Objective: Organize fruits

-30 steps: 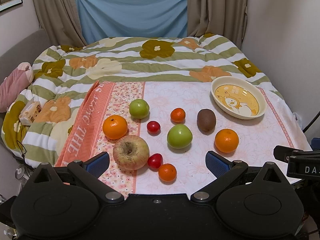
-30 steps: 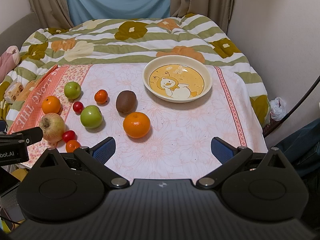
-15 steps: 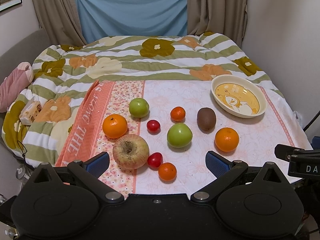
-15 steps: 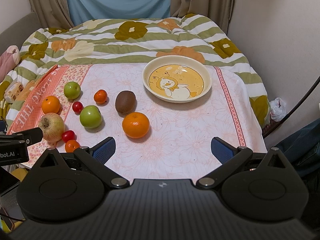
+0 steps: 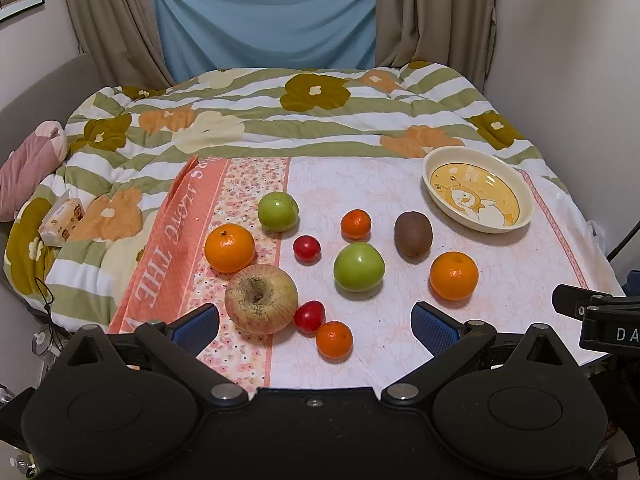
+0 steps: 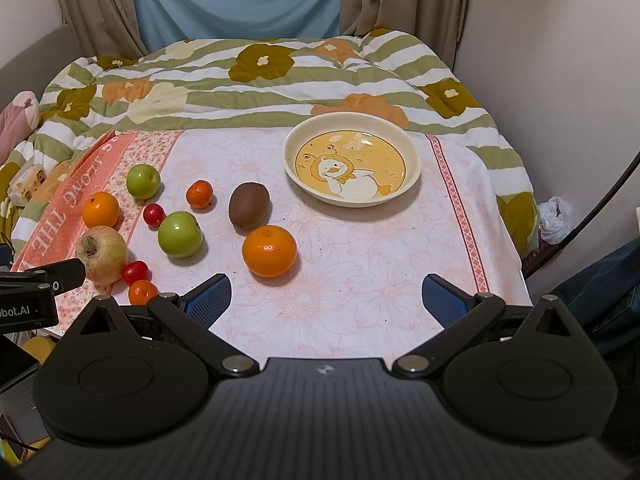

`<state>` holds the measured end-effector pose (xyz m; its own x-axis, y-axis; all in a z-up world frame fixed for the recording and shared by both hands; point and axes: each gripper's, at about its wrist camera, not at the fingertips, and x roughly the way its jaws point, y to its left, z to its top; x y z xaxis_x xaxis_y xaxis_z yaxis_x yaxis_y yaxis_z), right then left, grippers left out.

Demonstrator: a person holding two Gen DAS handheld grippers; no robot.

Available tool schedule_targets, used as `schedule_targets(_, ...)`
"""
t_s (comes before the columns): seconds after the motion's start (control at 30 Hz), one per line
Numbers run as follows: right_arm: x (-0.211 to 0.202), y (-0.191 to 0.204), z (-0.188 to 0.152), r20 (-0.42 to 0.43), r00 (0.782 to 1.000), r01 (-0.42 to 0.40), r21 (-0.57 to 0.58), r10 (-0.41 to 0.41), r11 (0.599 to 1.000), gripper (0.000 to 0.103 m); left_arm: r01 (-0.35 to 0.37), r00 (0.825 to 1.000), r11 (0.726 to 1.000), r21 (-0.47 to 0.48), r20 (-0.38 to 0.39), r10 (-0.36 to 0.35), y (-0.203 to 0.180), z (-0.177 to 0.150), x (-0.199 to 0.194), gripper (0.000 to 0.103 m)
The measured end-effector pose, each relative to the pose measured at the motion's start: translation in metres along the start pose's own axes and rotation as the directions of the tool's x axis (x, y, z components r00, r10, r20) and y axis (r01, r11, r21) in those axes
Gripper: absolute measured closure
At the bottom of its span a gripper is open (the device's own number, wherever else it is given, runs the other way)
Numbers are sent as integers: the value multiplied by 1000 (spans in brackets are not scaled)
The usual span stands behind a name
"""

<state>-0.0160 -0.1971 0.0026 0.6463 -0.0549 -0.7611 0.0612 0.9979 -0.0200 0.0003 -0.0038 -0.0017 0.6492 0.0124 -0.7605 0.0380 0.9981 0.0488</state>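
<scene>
Edging forward a touch, both my left fingers point(image 5: 314, 322) and right fingers point(image 6: 326, 298) stay spread wide, empty. Fruit lies untouched on the pink floral cloth point(image 6: 360, 272); the cream duck-print dish point(image 6: 412, 160) waits empty, big orange point(image 6: 269, 251) nearest.

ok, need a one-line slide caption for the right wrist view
Open right hand-held gripper faces an orange, kiwi and empty duck plate.

We see warm, even indoor light from above, with soft short shadows under the fruit point(image 6: 269, 251). Focus is sharp across the bed point(image 5: 304, 120). Fisheye bending curves the curtains point(image 5: 432, 12) and walls at the edges, and the corners darken. No glare or motion blur shows.
</scene>
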Motion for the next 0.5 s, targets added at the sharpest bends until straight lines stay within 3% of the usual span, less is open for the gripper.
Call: schedule_targets(0.5,-1,-2,-2,2,1000,-1,1,1,1000,0,-3,1000,1000,0,0,3,0,-1,0,0)
